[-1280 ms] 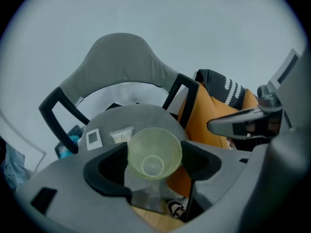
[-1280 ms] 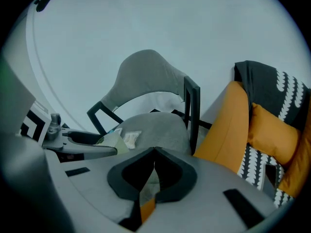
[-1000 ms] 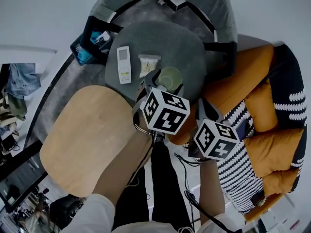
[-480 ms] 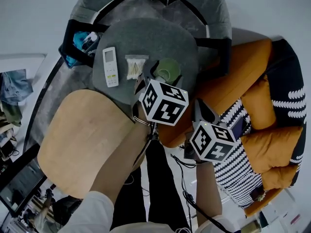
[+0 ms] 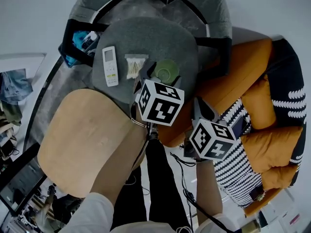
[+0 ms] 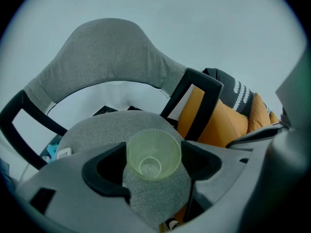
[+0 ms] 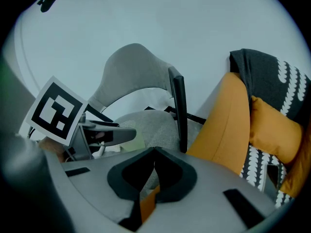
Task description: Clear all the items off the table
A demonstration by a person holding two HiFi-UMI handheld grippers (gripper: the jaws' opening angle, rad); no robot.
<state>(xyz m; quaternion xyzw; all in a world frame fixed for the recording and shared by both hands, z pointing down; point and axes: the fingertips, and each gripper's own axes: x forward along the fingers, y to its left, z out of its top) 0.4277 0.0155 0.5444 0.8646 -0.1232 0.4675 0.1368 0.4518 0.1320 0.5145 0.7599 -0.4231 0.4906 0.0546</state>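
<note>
Sprawling on the right, the orange sofa [image 5: 243, 76] lies below the right claw [image 7: 151, 171], whose jaws meet with nothing between them. Beside it, the round grey surface [image 5: 146, 38] carries a white remote [image 5: 110, 66], a clear packet [image 5: 134, 65] and a green cup [image 6: 153, 153]. The left claw [image 6: 153, 161] clamps that cup on both sides, near the surface's sofa-side edge.

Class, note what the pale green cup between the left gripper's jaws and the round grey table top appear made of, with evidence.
The pale green cup: probably thin translucent plastic; its base ring shows through, and the wall looks finely dimpled. The round grey table top: likely a felt or fabric covering; matte, speckled, no glare.
</note>
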